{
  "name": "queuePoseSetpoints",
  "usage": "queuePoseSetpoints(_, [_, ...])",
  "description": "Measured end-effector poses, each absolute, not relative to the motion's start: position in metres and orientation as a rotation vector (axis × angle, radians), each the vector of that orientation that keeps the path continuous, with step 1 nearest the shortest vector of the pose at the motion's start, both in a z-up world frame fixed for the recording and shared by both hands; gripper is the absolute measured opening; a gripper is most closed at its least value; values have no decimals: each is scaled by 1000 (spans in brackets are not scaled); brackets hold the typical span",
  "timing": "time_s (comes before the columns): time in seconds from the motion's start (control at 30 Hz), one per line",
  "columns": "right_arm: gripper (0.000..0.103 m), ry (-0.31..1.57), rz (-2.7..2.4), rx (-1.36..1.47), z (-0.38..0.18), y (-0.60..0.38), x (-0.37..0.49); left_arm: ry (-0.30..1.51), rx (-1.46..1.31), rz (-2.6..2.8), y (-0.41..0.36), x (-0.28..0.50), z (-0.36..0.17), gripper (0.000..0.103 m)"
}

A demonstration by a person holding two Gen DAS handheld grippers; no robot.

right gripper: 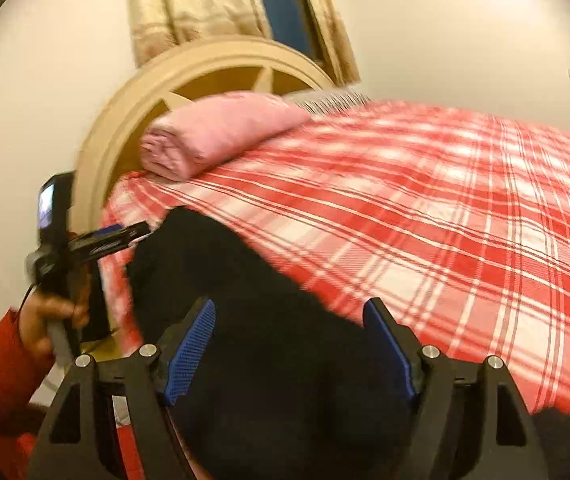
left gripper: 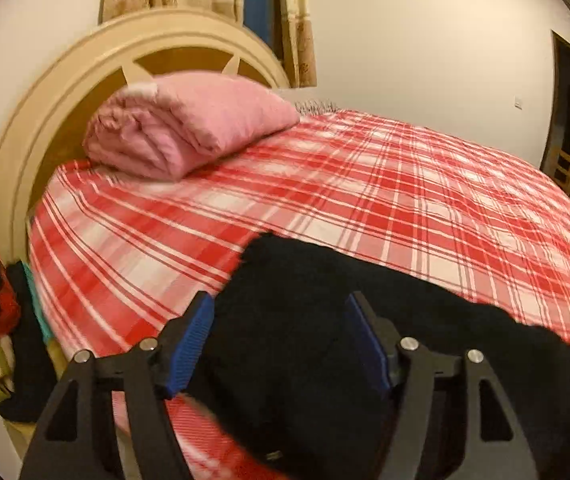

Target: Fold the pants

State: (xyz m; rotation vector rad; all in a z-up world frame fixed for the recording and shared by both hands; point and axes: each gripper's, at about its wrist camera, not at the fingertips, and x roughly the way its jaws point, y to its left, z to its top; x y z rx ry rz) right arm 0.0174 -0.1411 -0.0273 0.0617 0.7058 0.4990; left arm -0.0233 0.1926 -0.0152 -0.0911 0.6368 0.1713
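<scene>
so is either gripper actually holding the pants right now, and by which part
Nothing is held. The left gripper and the right gripper are both open, jaws spread above the black pants, which lie on the plaid bed sheet.

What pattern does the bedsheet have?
Red and white plaid; the bedsheet shows best in the left wrist view.

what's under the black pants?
The black pants lie on the red plaid bedsheet, near the bed's front edge. The cloth hides whatever is beneath their middle; only sheet shows around them.
</scene>
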Motion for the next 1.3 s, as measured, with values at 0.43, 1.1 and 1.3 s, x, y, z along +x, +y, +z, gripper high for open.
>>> queuePoseSetpoints(0.43, [77,937,776,99,-79,-94,-4,748,-87,194,171,-49,-85,87])
queuePoseSetpoints(1.1, [79,958,975,266,-82,-83,12,779,-169,206,181,-40,-92,103])
queuePoseSetpoints(1.3, [79,999,928,176,-99,-71,7,774,-164,204,181,-40,-92,103])
